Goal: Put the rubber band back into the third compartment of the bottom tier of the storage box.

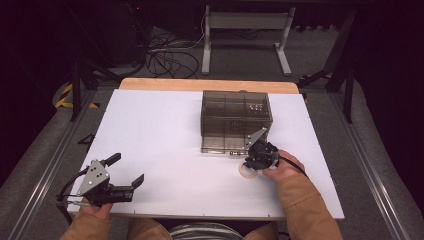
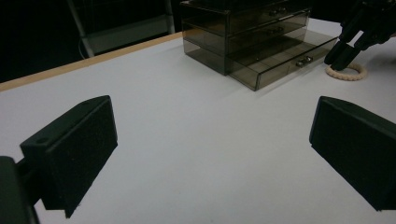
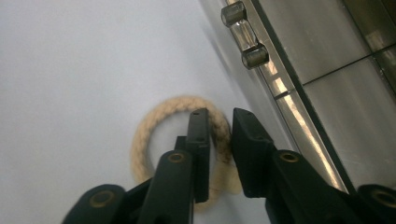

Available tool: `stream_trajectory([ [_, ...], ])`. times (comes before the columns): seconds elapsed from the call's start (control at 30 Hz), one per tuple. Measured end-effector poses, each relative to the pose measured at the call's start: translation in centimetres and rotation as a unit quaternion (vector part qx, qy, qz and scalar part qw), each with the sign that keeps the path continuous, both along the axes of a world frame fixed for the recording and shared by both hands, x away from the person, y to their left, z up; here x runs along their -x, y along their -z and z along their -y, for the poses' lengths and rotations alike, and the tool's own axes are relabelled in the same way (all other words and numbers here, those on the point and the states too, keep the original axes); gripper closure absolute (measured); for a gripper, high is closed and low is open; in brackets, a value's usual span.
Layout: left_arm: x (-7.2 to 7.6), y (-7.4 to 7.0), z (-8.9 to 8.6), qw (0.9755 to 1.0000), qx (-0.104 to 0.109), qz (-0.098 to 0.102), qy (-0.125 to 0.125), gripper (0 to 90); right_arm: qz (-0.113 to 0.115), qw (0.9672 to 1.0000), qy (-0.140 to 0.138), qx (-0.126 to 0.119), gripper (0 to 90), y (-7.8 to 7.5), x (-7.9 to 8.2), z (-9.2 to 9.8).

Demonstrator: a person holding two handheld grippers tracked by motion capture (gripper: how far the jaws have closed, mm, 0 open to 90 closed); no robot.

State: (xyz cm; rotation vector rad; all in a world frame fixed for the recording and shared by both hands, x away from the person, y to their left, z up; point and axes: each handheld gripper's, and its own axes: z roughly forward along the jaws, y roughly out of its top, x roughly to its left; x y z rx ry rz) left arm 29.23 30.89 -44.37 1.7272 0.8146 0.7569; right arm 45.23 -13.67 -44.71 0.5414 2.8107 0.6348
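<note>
No legible text, label, brand, number or sign anywhere: table, drawer box and gripper bodies all unmarked.

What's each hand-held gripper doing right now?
Left hand-held gripper: open, nothing between its jaws.
Right hand-held gripper: jaws nearly closed around one side of the rope ring on the table.
</note>
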Motion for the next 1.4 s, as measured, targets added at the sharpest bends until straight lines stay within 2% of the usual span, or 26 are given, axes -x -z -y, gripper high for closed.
stream_trajectory([
  [0.1,0.0,0.0,0.0,1.0000,0.001,-0.001,0.000,1.6,-0.002,1.0000,-0.002,0.000,84.1,0.0,0.0,0.0],
  [0.67,0.0,0.0,0.0,1.0000,0.002,-0.002,0.000,1.6,0.006,1.0000,0.003,0.006,85.2,0.0,0.3,-0.2],
  [1.07,0.0,0.0,0.0,1.0000,0.005,-0.003,0.001,1.6,0.041,0.9987,0.002,-0.031,85.1,-1.8,1.4,0.3],
  [1.1,0.0,0.0,0.0,1.0000,0.005,-0.003,0.001,1.6,0.049,0.9981,0.003,-0.037,85.1,-2.1,1.6,0.4],
  [1.4,0.0,0.0,-0.1,1.0000,0.005,-0.002,-0.001,1.6,0.072,0.9953,0.006,-0.064,85.1,-3.4,2.5,0.8],
])
